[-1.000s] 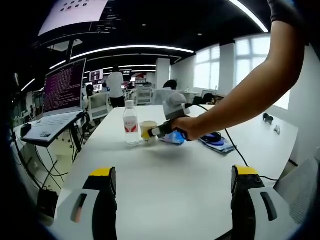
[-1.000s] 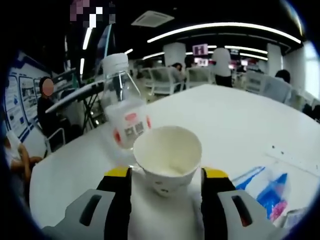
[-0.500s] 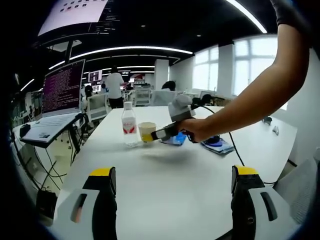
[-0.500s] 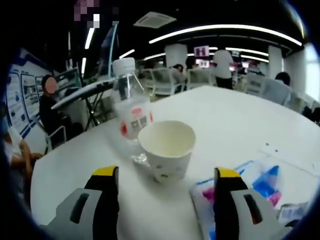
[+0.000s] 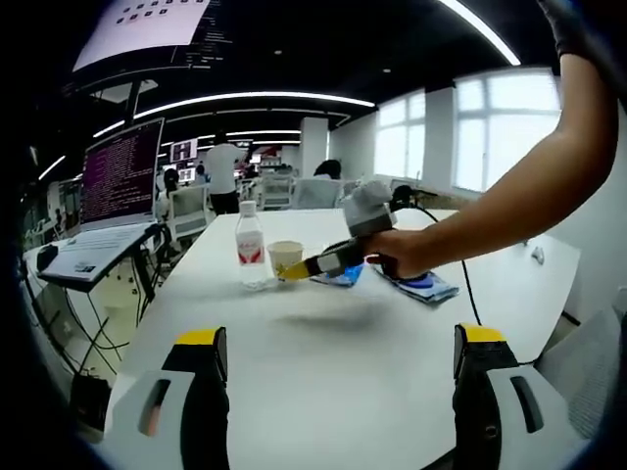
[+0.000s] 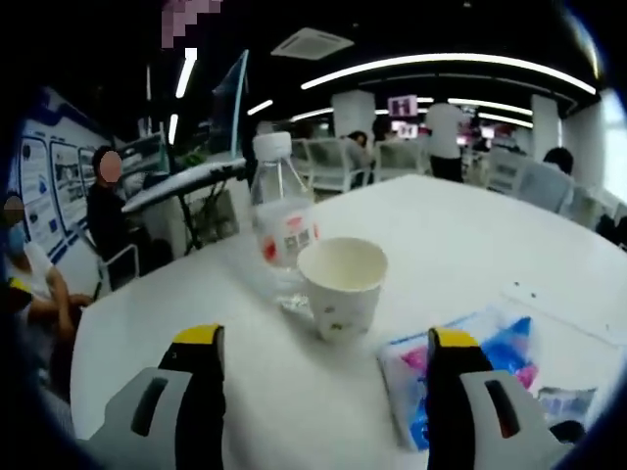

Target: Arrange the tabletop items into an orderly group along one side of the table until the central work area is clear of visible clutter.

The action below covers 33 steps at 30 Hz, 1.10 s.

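Upright: bottle (image 6: 282, 223), paper cup (image 6: 342, 287) — mouth up.

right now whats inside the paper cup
The paper cup looks empty along its visible pale inner wall; its bottom is hidden behind the rim. A water bottle stands behind it.

No legible txt; bottle label (image 6: 290, 235) & monitor (image 5: 121, 174) too blurred.
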Each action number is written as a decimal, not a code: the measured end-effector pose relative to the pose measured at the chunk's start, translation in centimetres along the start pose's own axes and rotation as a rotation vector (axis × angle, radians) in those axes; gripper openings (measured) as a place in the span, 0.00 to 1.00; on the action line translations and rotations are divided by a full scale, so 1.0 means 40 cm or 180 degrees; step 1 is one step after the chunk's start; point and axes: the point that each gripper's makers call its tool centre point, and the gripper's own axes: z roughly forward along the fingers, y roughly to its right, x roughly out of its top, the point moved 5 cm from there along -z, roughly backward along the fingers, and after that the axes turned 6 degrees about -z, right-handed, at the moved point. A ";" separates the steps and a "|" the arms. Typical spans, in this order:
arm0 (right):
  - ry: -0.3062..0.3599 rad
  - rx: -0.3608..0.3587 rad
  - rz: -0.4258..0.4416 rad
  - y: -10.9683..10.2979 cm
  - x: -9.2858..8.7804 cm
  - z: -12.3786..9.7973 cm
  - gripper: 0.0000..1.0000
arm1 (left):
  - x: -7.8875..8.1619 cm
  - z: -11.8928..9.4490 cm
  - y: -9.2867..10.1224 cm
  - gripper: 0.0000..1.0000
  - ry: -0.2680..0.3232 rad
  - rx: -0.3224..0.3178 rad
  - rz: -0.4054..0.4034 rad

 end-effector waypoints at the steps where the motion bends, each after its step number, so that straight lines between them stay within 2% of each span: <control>1: 0.0028 0.0012 -0.0002 -0.003 0.003 -0.010 0.85 | 0.000 0.000 0.000 0.96 -0.0002 -0.0005 -0.0001; 6: 0.0069 0.0056 -0.0005 -0.007 -0.001 -0.045 0.91 | -0.001 0.000 -0.001 0.97 0.0001 -0.0008 -0.0016; 16: 0.0021 0.0035 0.0061 0.005 -0.050 -0.123 0.97 | -0.006 0.002 0.001 0.98 -0.0046 -0.0038 -0.0046; 28: 0.0048 -0.0153 0.0252 0.035 -0.100 -0.238 0.98 | -0.019 0.027 0.012 1.00 -0.0217 -0.0127 -0.0063; 33: 0.0071 -0.0267 0.0303 0.060 -0.113 -0.274 0.97 | -0.009 0.061 0.016 1.00 -0.0284 -0.0212 0.0079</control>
